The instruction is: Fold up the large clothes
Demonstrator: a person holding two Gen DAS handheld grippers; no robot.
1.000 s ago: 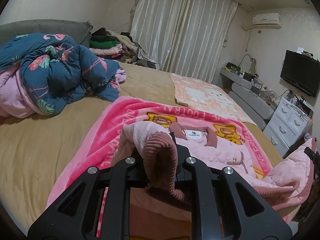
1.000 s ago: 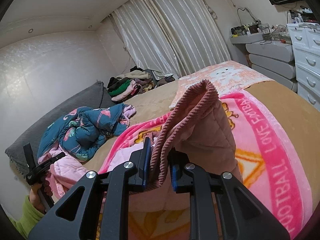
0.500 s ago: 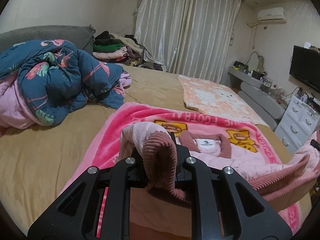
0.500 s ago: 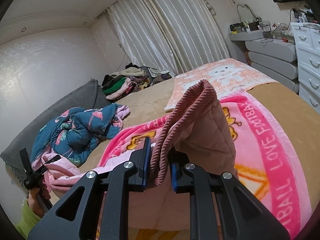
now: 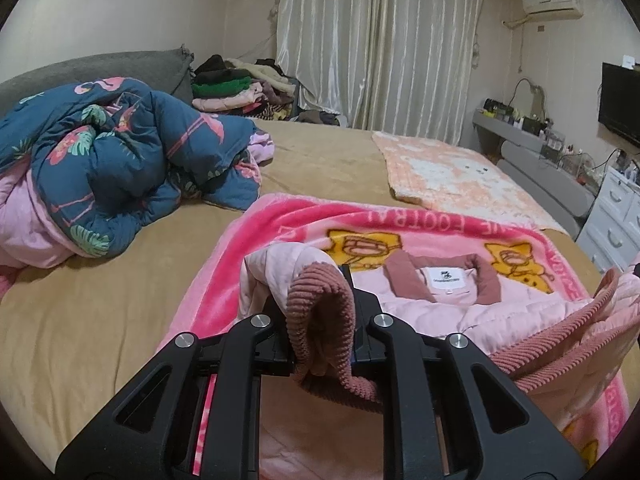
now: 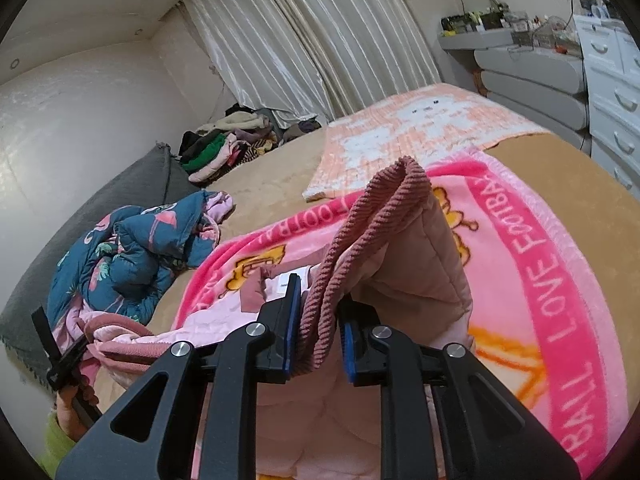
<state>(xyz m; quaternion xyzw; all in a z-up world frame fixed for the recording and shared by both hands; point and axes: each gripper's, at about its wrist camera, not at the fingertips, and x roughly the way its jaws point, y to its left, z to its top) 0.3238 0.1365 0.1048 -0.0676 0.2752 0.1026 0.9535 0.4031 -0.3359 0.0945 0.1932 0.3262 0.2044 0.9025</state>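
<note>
- The left tongs (image 5: 320, 334) were clamped tight on the ribbed, dusty-rose hem of the pink quilted jacket (image 5: 480, 304); the right tongs (image 6: 316, 336) had just been easing apart, the same ribbed hem between the blue pads (image 6: 291, 320), a gap showing at the right-hand pad, so the grip looked loosened rather than firm.
- The jacket lay on the pink cartoon blanket (image 5: 248, 240) spread over the bed (image 5: 100, 320), its collar and white label (image 5: 448, 279) at the blanket's far side and its lifted hem at the near side.
- Judged risk: with the right tongs slackening while the hem was raised, that corner could slip out early and drop crooked, leaving the fold skewed; dragging the jacket might also ruck the blanket beneath it.
- Both tongs pointed down at a shallow angle toward the collar, held side by side; the person's left hand (image 6: 70, 406), in a green sleeve, showed at the right view's lower-left edge.
</note>
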